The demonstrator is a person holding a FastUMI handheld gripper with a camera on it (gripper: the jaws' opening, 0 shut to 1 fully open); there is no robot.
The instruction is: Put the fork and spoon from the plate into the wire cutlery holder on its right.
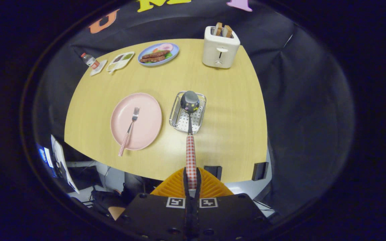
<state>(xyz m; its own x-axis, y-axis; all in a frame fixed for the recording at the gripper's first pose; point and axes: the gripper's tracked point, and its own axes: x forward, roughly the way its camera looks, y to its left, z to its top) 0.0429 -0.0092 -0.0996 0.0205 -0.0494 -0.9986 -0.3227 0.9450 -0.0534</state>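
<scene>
My gripper (191, 179) is shut on the red-checked handle of a spoon (190, 134), which sticks straight out ahead of the fingers. The spoon's shiny bowl hangs over the wire cutlery holder (179, 117), a small square metal basket on the yellow table. Left of the holder lies a pink plate (146, 125) with a fork (129, 130) on it. The fork's tines point away from me and its red-checked handle reaches past the plate's near rim.
A white toaster (220, 47) with two slices stands at the far right of the table (226, 134). A blue plate of food (158, 54), a divided dish (120, 61) and a small bottle (89, 61) sit along the far left.
</scene>
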